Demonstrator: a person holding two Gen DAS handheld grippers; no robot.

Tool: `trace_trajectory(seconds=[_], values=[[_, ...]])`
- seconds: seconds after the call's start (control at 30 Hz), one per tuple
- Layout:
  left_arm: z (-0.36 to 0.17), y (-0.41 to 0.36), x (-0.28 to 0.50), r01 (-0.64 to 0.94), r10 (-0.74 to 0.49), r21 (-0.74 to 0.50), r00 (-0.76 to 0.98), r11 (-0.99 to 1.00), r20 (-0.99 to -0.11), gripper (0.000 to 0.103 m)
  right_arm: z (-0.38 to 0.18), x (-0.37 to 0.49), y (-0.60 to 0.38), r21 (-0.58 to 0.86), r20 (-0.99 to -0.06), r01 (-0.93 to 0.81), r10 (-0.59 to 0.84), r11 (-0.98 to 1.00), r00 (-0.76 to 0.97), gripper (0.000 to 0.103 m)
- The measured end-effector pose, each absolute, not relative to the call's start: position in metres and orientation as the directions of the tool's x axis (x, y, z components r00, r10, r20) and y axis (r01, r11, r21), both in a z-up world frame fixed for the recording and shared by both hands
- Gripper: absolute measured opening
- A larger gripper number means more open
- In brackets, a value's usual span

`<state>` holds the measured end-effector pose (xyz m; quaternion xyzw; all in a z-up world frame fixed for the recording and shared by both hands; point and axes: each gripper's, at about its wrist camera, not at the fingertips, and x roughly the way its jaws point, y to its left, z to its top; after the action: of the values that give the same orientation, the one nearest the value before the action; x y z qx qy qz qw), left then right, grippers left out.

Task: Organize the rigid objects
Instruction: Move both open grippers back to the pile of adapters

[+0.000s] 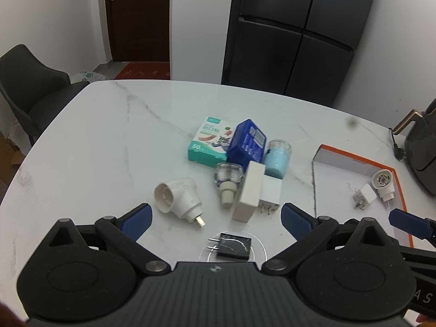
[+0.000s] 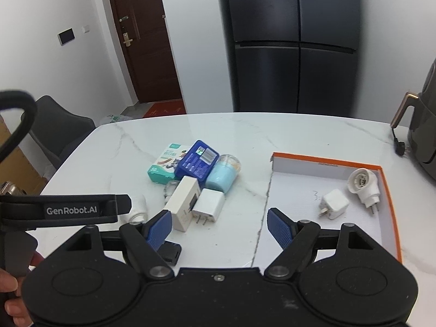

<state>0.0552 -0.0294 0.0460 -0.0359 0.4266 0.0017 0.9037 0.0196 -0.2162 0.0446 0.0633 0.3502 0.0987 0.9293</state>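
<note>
Both of my grippers hang over the glossy white marble table (image 1: 95, 141), and each has its ribbed blue pads spread wide with nothing between them. Left gripper (image 1: 216, 220) sits above the loose pile; right gripper (image 2: 219, 224) straddles the near left edge of the shallow cardboard tray with the orange rim (image 2: 387, 190).

Just ahead of my left pads lies a smooth white angled plastic plug-in socket (image 1: 178, 203), on its side with its metal pin toward me. Beside it a clear ridged glass bottle with a cream neck (image 1: 228, 184) lies tipped over, touching a tall matte white rectangular charger block (image 1: 249, 190). Against that block rests a small white cube adapter with prongs (image 1: 269, 197). Behind them sit a teal-and-white cardboard bandage box (image 1: 208, 144), a glossy dark blue rounded box (image 1: 246, 143) leaning on it, and a pale blue jar with a clear domed cap (image 1: 278, 159). Closest to me, a flat black square adapter (image 1: 234, 248) lies below the left gripper.

Inside the tray, toward its far right corner, a second white cube plug (image 2: 333, 203) lies just beside a white round-headed plug-in socket (image 2: 363, 188), both on the plain white floor.
</note>
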Motion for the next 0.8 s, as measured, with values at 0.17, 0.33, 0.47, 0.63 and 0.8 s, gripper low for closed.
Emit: trace_trajectory(seconds=[0.17,0.33,0.47,0.63,0.8], values=[[0.040,-0.015,0.058,-0.055,-0.015,-0.064,0.626,0.996,-0.780,0.103,0.039,0.024,-0.205,0.186,-0.648,-0.156,0.241,0.970,0.723,0.091],[0.026,0.007,0.062,-0.095,0.005,-0.066,0.603,0.993,-0.798,0.103,0.028,0.028,-0.195,0.192,-0.668,-0.162,0.250,0.968,0.701,0.091],[0.010,0.022,0.065,-0.118,0.019,-0.060,0.574,0.991,-0.819,0.103,0.015,0.032,-0.188,0.200,-0.690,-0.158,0.253,0.967,0.678,0.091],[-0.011,0.033,0.075,-0.136,0.021,-0.062,0.535,0.989,-0.845,0.103,0.001,0.037,-0.182,0.216,-0.711,-0.145,0.257,0.966,0.654,0.091],[-0.028,0.034,0.093,-0.097,-0.009,-0.072,0.534,0.993,-0.845,0.103,-0.012,0.042,-0.178,0.230,-0.728,-0.140,0.266,0.963,0.632,0.091]])
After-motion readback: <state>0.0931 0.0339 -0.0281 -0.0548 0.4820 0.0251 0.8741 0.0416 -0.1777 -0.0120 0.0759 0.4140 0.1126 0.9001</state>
